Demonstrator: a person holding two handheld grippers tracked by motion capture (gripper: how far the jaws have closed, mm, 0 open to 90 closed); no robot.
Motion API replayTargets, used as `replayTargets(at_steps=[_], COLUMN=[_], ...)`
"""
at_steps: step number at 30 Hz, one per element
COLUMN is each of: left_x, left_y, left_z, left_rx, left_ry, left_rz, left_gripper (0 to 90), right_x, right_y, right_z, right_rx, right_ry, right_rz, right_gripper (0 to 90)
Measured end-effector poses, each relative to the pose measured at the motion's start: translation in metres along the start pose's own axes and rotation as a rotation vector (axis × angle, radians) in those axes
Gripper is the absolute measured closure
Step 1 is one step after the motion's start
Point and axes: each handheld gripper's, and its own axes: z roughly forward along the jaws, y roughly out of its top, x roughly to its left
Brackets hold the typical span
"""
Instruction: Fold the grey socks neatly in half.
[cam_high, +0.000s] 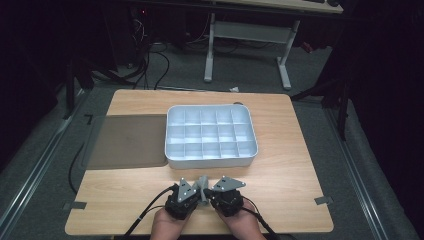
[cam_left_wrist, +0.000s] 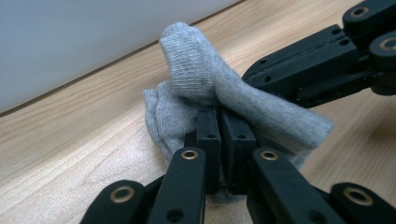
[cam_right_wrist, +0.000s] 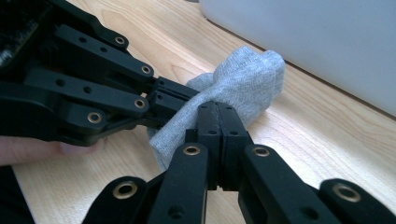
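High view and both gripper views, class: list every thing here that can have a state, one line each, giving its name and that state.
Grey sock: bunched, pinched by both grippers, on the table just in front of the tray.
Left gripper: shut on the sock.
Right gripper: shut on the sock.
Compartment tray: open-topped, all compartments empty.
Dark mat: lying flat, nothing on it.
Table: upright, bearing tray, mat and sock.

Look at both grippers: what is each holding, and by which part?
Both are shut on one grey sock. The left gripper pinches a fold near the middle of its bunched fabric; the right gripper pinches its edge from the other side.
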Motion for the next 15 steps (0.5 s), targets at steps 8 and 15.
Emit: replayTargets(at_steps=[8,15], left_x=[0.006,0.013], left_y=[0.003,0.006], left_z=[0.000,-0.019], left_rx=[-0.015,-0.120], left_ry=[-0.036,-0.037], left_rz=[-0.070,-0.099], left_gripper=[74.9,63.5], right_x=[-0.006,-0.014], right_y=[0.000,-0.001], right_z=[-0.001,0.000], right_rx=[0.006,0.015], right_ry=[-0.023,-0.030], right_rz=[0.002,0.010], right_gripper=[90.0,89.6])
